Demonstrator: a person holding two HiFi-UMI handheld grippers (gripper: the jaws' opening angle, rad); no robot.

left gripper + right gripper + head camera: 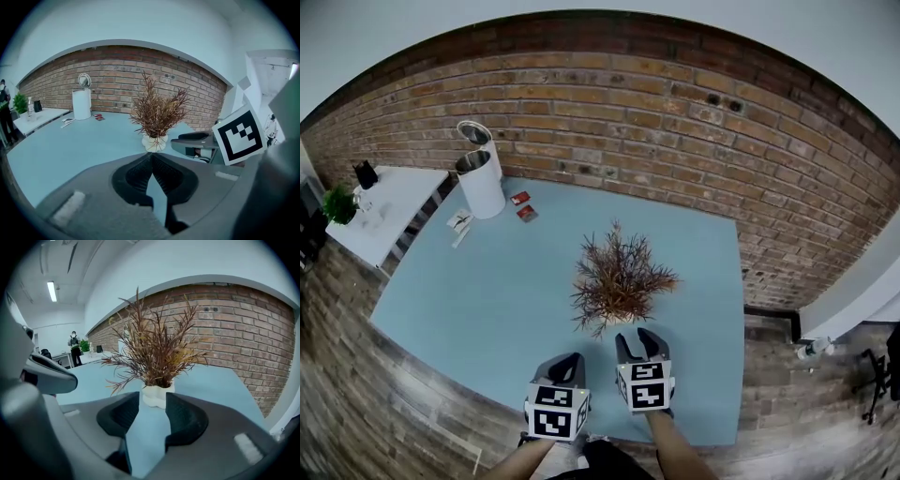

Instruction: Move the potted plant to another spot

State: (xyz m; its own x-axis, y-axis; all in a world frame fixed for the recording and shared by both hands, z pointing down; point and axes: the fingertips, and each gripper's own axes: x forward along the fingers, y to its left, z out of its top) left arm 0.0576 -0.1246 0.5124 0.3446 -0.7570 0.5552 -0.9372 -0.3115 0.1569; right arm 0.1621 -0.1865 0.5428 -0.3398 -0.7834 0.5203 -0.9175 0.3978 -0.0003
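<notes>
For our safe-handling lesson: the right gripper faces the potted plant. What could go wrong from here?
1. The right gripper's fingers look barely far enough apart for the small white pot; pushing in could knock it over.
2. The plant's dry branches spread far wider than the pot, so a low grip may let it tilt when lifted.

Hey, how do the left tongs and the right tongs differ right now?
The left tongs are shut, tips touching; the right tongs stand open. The right tongs line up with the potted plant just ahead; the left tongs sit farther back, off to its side. Both hold nothing.
</notes>
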